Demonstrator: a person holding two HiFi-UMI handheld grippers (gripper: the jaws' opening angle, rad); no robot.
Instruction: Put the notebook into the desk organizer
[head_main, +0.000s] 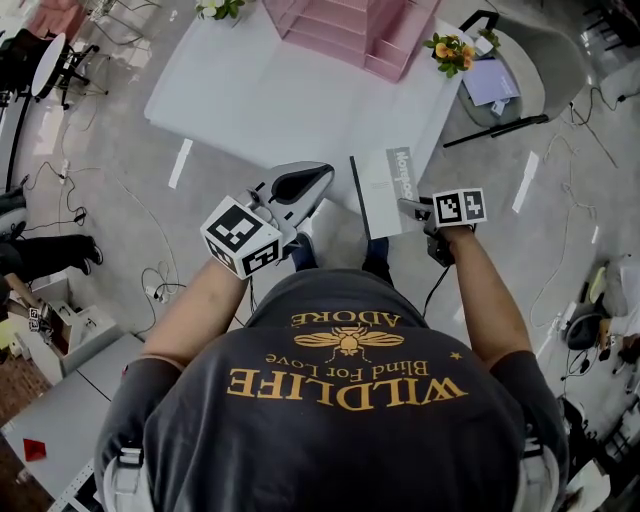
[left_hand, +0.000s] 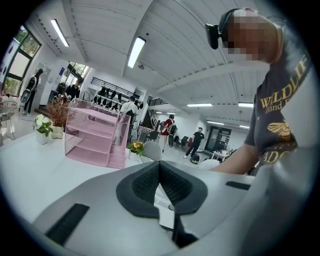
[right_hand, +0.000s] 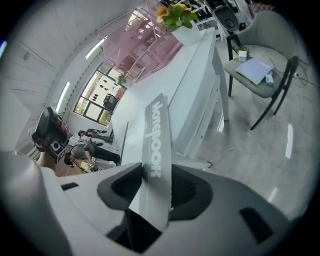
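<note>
Tongs first, from the head view: the right tongs (head_main: 412, 208) pinch the near right corner of a flat grey-and-white paper notebook (head_main: 385, 190). It sits at the near corner of the white rectangular tabletop (head_main: 250, 90), its near end out past the edge; whether it rests there or is lifted I cannot tell. Its long axis runs away from the person, towards the pink tiered desk organizer (head_main: 345, 30) at the far edge, well apart and slightly left. The left tongs (head_main: 318, 178) hover just left of the notebook, apparently not touching it.

From the left gripper view, the left tongs (left_hand: 160, 172) are pressed together with nothing between the pads. The organizer (left_hand: 95, 137) stands upright far across the tabletop (left_hand: 30, 165).

From the right gripper view, the right tongs (right_hand: 157, 182) clamp the notebook (right_hand: 155, 130). Its printed grey strip runs straight out from them along the tabletop (right_hand: 170, 90) towards the organizer (right_hand: 145, 50). To my eye the right hand is the one to carry it forward and leftward.
</note>
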